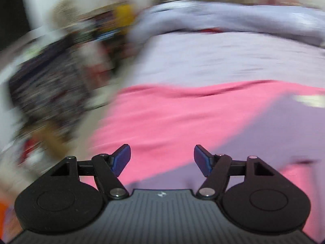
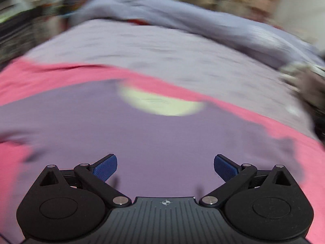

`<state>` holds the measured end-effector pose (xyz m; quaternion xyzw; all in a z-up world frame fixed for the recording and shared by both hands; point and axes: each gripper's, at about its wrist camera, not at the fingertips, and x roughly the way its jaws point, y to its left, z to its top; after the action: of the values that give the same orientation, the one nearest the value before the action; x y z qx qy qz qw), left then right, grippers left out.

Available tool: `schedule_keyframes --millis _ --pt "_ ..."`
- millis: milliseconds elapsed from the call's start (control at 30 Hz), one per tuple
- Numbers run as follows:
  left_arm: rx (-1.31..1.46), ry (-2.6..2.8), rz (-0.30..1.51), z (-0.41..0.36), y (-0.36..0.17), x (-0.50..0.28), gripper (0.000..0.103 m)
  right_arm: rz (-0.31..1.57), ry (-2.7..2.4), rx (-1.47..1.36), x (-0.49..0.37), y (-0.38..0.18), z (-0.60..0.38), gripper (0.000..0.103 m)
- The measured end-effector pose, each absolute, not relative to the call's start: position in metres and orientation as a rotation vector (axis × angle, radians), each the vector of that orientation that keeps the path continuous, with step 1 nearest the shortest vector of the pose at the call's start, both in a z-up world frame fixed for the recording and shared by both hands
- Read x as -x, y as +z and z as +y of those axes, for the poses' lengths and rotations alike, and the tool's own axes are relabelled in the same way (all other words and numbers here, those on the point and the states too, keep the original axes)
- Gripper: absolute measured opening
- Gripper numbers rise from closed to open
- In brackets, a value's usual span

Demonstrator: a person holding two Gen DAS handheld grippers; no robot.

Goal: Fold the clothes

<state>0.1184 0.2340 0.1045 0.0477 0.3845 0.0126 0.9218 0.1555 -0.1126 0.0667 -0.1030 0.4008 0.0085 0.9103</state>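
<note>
1. While both views are smeared by motion blur, the left gripper (image 1: 162, 159) shows its blue pads spread wide with nothing between them, and the right gripper (image 2: 165, 168) is spread wide and empty too.
2. Just beyond the right gripper lies a purple garment (image 2: 154, 142), laid flat, with a pale yellow patch (image 2: 162, 103) toward its far edge.
3. Under it a pink cloth (image 1: 162, 118) spreads out; in the left view it fills the near middle, and the purple garment's edge cuts across to the right.
4. Farther off, a lavender bedsheet (image 1: 213, 57) runs to a rumpled bluish blanket (image 2: 182, 18) at the far side.
5. To the far left sits cluttered, unreadable stuff.
6. Judged risk: closing at speed could pinch the pink cloth along with the purple garment, dragging both layers and spoiling the fold.
7. Judged risk: a grab away from a corner or hem would bunch the fabric and leave the fold crooked.
</note>
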Motion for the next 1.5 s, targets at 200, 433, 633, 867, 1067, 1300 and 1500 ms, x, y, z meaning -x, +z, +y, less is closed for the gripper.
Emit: schedule_keyframes --millis 200,433,633,867,1067,1300,1500 --pt "-0.097 -0.332 0.776 0.081 0.082 -0.153 0.077 0.804 -0.266 0.205 -0.171 0.07 -0.224 0.103" --pt "-0.109 -0.379 0.967 -0.031 0.018 -0.18 0.096 0.895 -0.174 -0.573 -0.169 0.044 -0.384 0.101" --pt "-0.127 -0.329 0.87 -0.045 -0.004 -0.161 0.103 0.831 -0.215 -1.064 -0.188 -0.01 -0.462 0.084" --pt "-0.093 -0.243 0.824 -0.044 -0.005 -0.158 0.103 0.653 0.269 -1.687 -0.211 -0.037 -0.493 0.088" --pt "-0.062 -0.129 0.771 -0.05 -0.004 -0.154 0.103 0.906 0.178 -1.459 -0.206 -0.044 -0.474 0.103" --pt "-0.034 -0.144 0.744 -0.043 -0.007 -0.152 0.103 0.71 0.227 -1.743 -0.257 -0.07 -0.443 0.103" --pt "-0.03 -0.147 0.739 -0.042 -0.008 -0.153 0.103 0.24 0.373 -2.03 -0.279 -0.055 -0.49 0.103"
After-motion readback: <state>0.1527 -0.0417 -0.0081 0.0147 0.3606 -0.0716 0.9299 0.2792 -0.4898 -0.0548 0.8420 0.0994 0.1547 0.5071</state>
